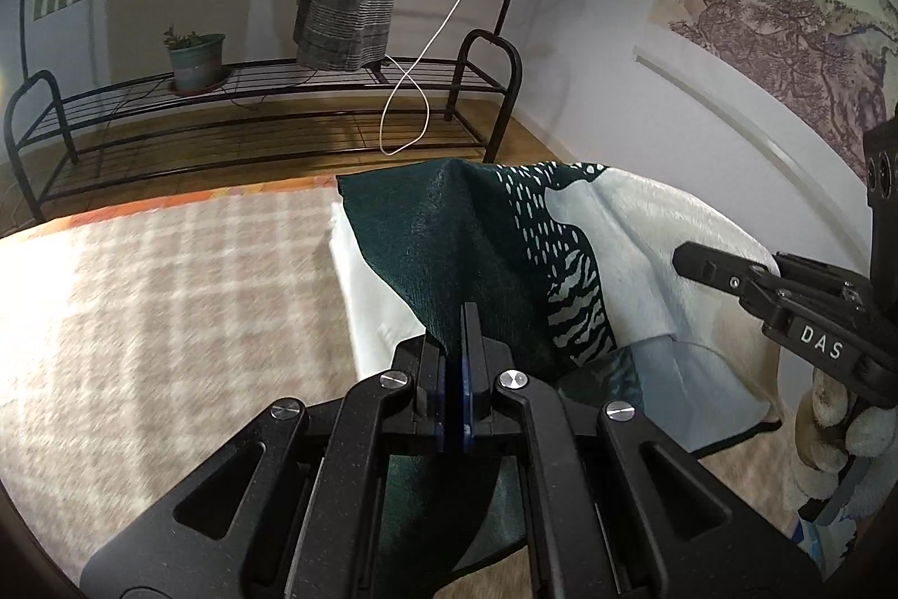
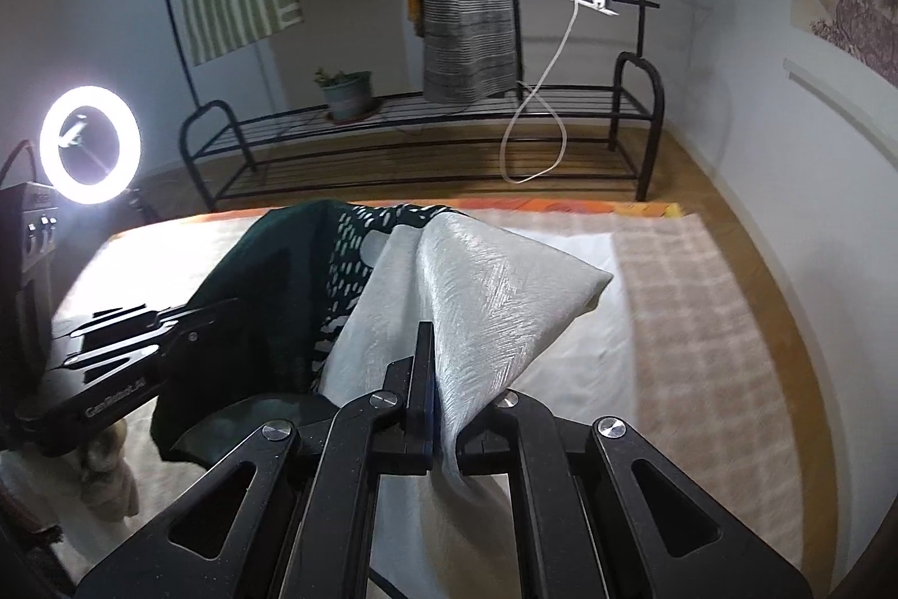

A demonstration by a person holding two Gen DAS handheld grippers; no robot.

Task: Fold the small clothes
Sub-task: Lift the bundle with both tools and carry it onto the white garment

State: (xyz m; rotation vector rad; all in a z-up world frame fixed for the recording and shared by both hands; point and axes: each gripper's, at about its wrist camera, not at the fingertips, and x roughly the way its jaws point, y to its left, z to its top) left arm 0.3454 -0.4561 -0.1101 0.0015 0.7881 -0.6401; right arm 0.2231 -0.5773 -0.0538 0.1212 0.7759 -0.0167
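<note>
The left hand-held gripper is clamped on the dark green side of the cloth, and the right hand-held gripper pinches its pale side, holding it lifted above the checked blanket, probably to spread it for a fold.

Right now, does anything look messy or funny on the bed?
Nothing looks broken or spilled. The green-and-white cloth hangs bunched and crooked, but only because the left gripper and right gripper each pinch one part, lifting it off the checked blanket.
</note>
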